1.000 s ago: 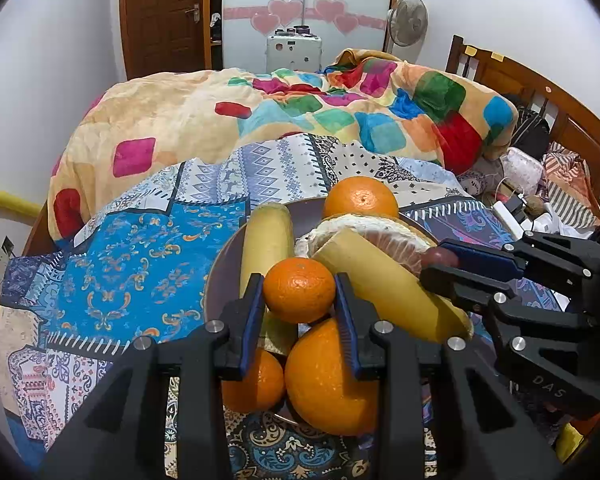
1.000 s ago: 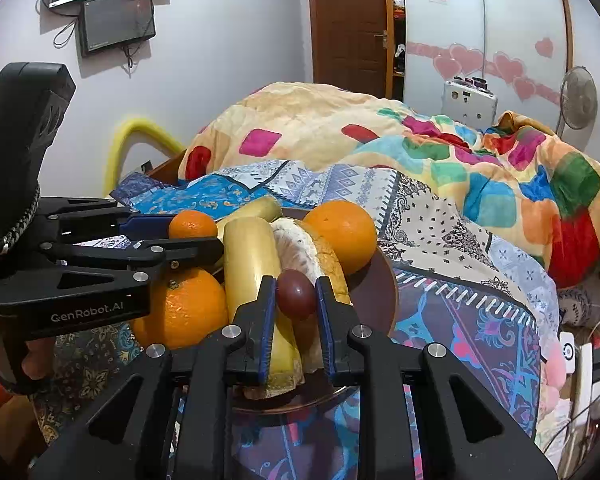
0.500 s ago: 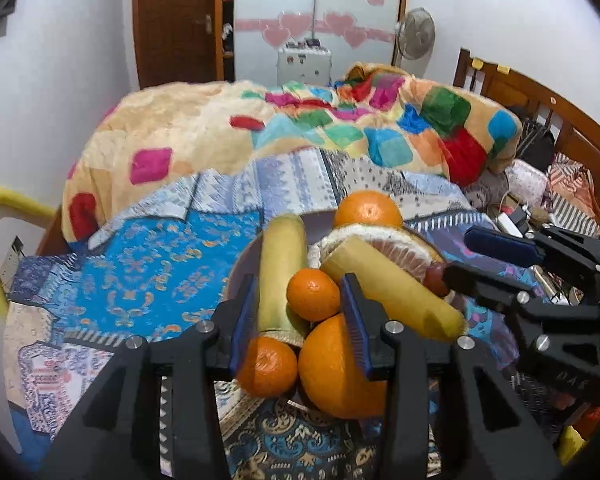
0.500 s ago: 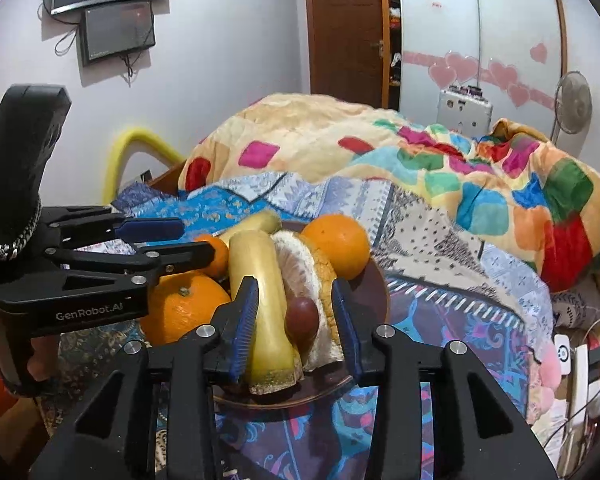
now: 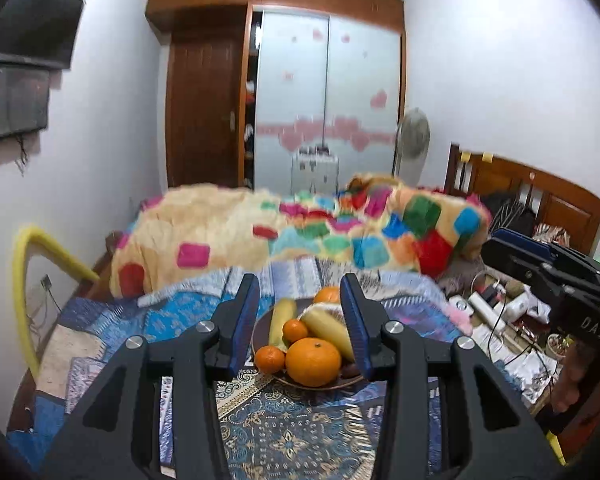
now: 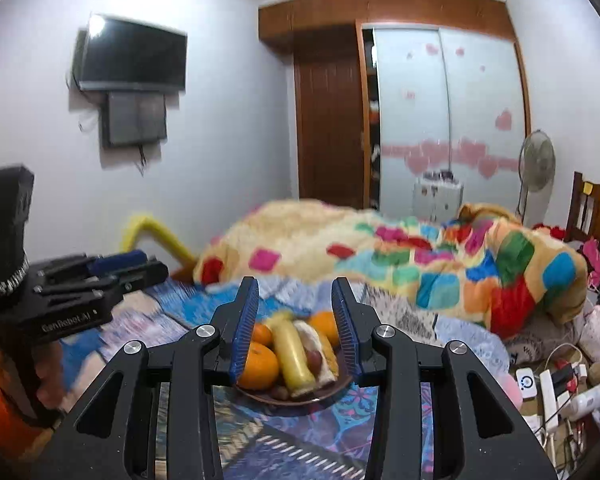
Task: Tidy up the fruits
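A dark round plate of fruit sits on the patterned bedspread. It holds a large orange, two small oranges, yellow bananas, a peeled pomelo and a far orange. My left gripper is open and empty, raised well back from the plate. In the right wrist view the plate shows a banana, oranges and a dark red grape on the pomelo. My right gripper is open and empty, also held back above the plate.
A colourful patchwork quilt is heaped behind the plate. Power strips, cables and clutter lie at the right by the wooden headboard. A yellow rail stands at the left. The other gripper shows at each view's edge.
Both grippers let go of their fruit, the small orange and the grape, opened wide and pulled up and back from the plate. The fruit stays on the plate.
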